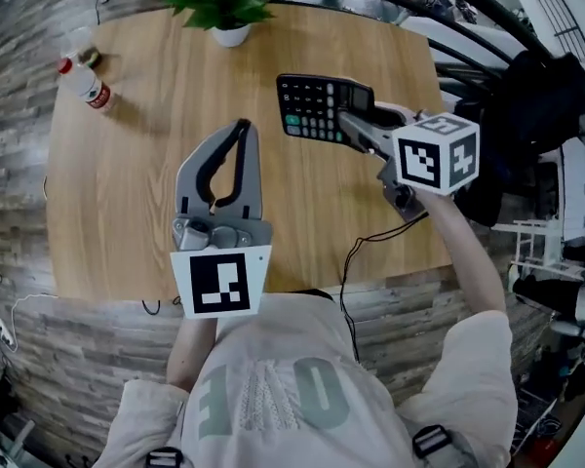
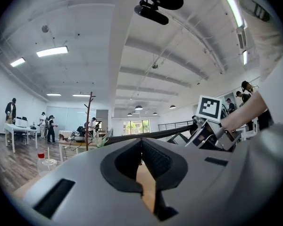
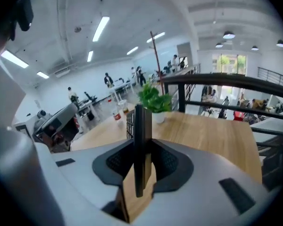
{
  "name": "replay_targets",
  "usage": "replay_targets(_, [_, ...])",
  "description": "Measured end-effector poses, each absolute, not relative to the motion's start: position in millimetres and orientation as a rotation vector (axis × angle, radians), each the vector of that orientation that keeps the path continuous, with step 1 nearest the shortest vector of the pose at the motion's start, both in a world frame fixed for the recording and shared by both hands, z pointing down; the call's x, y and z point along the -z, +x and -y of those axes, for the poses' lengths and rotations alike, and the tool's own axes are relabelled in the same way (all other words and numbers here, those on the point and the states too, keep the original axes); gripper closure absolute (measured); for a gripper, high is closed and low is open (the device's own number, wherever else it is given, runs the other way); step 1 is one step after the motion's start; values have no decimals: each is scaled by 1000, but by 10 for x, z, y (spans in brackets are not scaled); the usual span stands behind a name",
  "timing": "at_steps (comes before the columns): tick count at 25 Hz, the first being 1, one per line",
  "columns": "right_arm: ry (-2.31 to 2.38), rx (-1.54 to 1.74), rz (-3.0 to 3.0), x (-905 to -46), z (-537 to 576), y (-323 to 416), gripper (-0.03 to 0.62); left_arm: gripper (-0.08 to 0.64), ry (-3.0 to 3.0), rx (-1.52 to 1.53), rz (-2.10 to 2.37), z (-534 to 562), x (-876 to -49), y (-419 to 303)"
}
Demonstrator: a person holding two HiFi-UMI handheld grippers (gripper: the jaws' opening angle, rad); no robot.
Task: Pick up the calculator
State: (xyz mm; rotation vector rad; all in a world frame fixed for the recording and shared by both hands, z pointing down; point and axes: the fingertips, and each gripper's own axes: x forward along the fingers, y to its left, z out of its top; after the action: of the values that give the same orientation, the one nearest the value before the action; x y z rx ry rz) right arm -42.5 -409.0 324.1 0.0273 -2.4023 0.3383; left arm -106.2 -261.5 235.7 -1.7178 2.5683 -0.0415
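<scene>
The black calculator (image 1: 317, 105) hangs above the round wooden table (image 1: 136, 222), right of its middle, keys facing up. My right gripper (image 1: 356, 125) is shut on the calculator's right edge. In the right gripper view the calculator (image 3: 140, 140) stands edge-on, pinched between the two pads. My left gripper (image 1: 242, 130) hovers over the table's middle, left of the calculator. Its fingertips touch and nothing is between them. In the left gripper view its jaws (image 2: 141, 147) meet at the tip, and the right gripper (image 2: 205, 131) shows to the right.
A potted green plant (image 1: 224, 8) stands at the table's far edge. A plastic bottle with a red cap (image 1: 86, 81) lies at the far left. A black cable (image 1: 356, 252) runs over the near right edge. A dark railing (image 1: 448, 27) and a black bag (image 1: 536, 105) lie to the right.
</scene>
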Motion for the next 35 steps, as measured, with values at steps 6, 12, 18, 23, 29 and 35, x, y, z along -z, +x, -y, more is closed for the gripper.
replay_targets(6, [333, -265, 2845, -2345, 3954, -120, 482, 551, -1775, 27, -2464, 2708, -2030, -931])
replay_targets(12, [744, -109, 3045, -1945, 3767, 349, 482, 551, -1831, -2, -2391, 2812, -1935, -737])
replay_targets(18, [823, -170, 3010, -2166, 3504, 485, 482, 551, -1869, 25, -2337, 2902, -1913, -605])
replay_targets(23, [850, -256, 2980, -2292, 3439, 541, 482, 551, -1900, 33, -2317, 2926, -1927, -554])
replay_targets(29, [877, -201, 2970, -2281, 3391, 612, 482, 551, -1909, 31, -2309, 2894, -1948, -514])
replay_targets(35, [879, -183, 2979, -2200, 3338, 640, 480, 551, -1907, 11, -2304, 2856, -1905, -478])
